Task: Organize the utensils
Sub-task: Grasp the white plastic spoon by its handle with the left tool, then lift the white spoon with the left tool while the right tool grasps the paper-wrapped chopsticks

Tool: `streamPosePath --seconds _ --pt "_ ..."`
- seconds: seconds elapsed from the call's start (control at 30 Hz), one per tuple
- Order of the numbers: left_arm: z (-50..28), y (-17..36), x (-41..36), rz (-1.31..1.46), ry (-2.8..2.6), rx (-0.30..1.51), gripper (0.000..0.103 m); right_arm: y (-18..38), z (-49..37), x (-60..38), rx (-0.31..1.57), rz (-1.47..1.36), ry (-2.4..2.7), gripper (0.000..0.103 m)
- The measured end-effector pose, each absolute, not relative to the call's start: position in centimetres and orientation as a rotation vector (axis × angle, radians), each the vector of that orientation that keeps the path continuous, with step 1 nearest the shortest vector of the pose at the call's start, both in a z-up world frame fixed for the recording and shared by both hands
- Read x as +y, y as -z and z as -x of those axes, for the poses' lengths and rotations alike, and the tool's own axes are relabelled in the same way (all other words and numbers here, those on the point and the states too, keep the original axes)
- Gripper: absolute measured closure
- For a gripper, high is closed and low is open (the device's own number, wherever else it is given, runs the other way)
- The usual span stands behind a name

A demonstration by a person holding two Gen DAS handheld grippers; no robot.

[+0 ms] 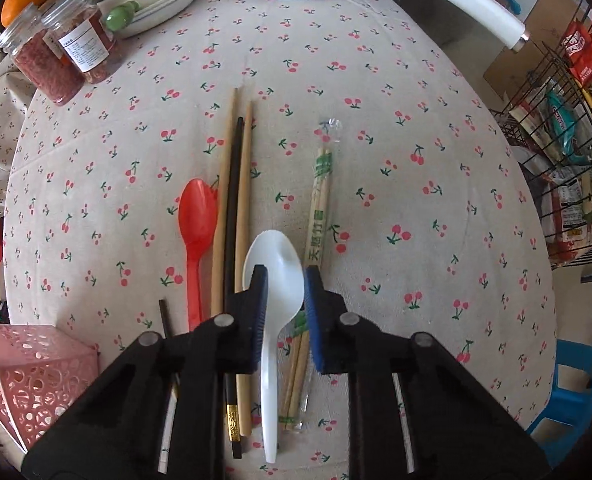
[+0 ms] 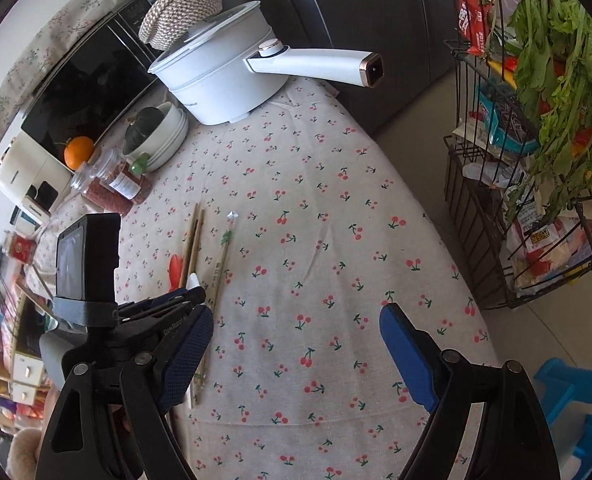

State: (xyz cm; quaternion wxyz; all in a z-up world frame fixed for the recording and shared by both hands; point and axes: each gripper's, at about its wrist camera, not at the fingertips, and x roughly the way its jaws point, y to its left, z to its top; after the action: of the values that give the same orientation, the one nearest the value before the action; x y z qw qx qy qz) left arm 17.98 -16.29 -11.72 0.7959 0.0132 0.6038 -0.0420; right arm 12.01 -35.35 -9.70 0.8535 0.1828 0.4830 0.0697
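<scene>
Your white spoon [image 1: 274,276] lies lengthwise toward the table's [image 1: 436,184] far edge, bowl pointing away, handle toward you. Your left gripper [image 1: 285,284] straddles the bowl, jaws narrowed around it with the pads at its sides. Loose chopsticks [image 1: 234,216] and a red spoon [image 1: 196,236] lie just left, wrapped chopsticks [image 1: 319,216] right. Your right gripper [image 2: 296,344] hangs wide apart, empty, over bare cloth.

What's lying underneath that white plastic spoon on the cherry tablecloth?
The white spoon, between the left gripper pads, lies across a wrapped pair of chopsticks, beside a tan chopstick. What is under its bowl is hidden.
</scene>
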Motion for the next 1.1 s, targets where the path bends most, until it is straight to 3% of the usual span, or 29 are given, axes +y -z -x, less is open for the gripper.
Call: streamPosePath --seconds 0.13,0.37,0.4,0.5,0.53,0.8,0.87,0.97,1.03,1.1 --pt "-18.5 12.3 -16.3 -0.029 0.073 1.312 0.100 10.4 -12.5 -36.2 1.038 -0.410 -0.123 0.017" --pt "-17.9 10.1 -15.5 -0.044 0.107 1.253 0.101 11.1 -12.7 -36.1 1.064 -0.420 -0.111 0.017" --pt "-18.0 9.9 -15.3 -0.040 0.112 1.259 0.095 11.1 -12.7 -35.9 1.065 -0.418 -0.113 0.017" --pt "-18.1 9.8 -14.7 -0.023 0.107 1.273 0.055 11.0 -12.8 -35.2 1.065 -0.410 -0.124 0.017" --pt "-18.1 9.9 -14.5 -0.030 0.097 1.265 0.048 10.9 -12.8 -34.9 1.064 -0.406 -0.129 0.017" --pt "-19.8 11.9 -15.0 -0.034 0.055 1.289 0.048 11.2 -13.1 -35.0 1.068 -0.397 -0.120 0.017" --pt "-20.0 12.3 -15.2 -0.046 0.041 1.291 0.050 11.3 -13.3 -35.3 1.071 -0.407 -0.113 0.017" --pt "-20.4 12.9 -15.5 -0.072 0.005 1.305 0.062 11.5 -13.5 -35.6 1.076 -0.415 -0.114 0.017" --pt "-20.4 12.9 -15.5 -0.096 -0.012 1.294 0.081 11.5 -13.6 -35.5 1.081 -0.415 -0.116 0.017" --pt "-20.2 12.4 -15.3 -0.080 0.011 1.281 0.090 11.6 -13.7 -35.4 1.085 -0.414 -0.119 0.017"
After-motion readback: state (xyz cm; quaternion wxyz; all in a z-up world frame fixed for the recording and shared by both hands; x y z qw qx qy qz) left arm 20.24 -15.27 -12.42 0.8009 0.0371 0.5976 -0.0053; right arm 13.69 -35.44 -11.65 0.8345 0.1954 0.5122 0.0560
